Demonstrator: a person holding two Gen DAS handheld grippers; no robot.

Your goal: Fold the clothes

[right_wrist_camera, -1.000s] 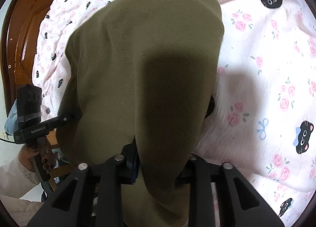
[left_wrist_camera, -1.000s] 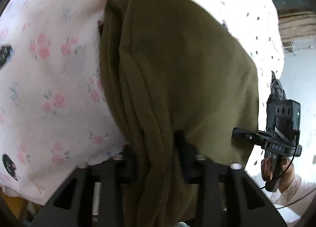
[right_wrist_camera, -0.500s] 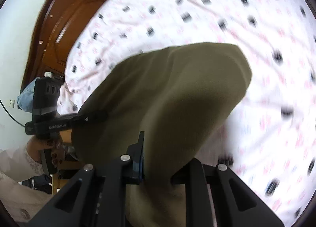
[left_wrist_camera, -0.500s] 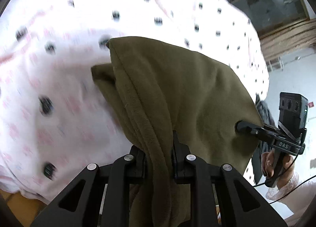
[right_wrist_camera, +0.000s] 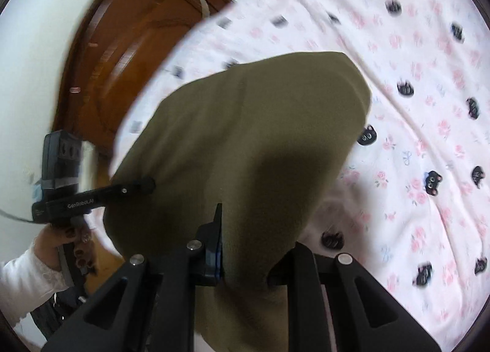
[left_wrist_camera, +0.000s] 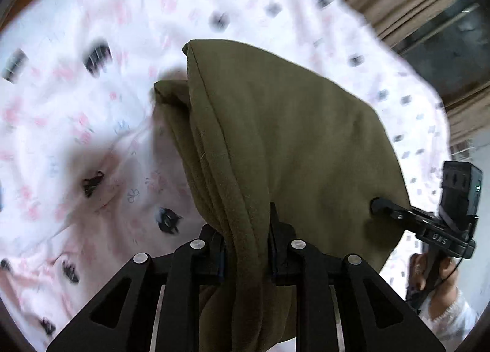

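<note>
Wooden headboard (right_wrist_camera: 101,55) shows beside right tool (right_wrist_camera: 248,248) only.

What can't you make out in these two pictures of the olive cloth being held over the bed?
- Left wrist view: the olive cloth covers the tips of the left claw; its lower end runs off the bottom edge.
- Right wrist view: the cloth drapes over the right claw, hiding the pad contact.
- What kind of garment it is: bunched, no telling features show.
- Bedsheet print in the left view: smeared by motion blur.
</note>
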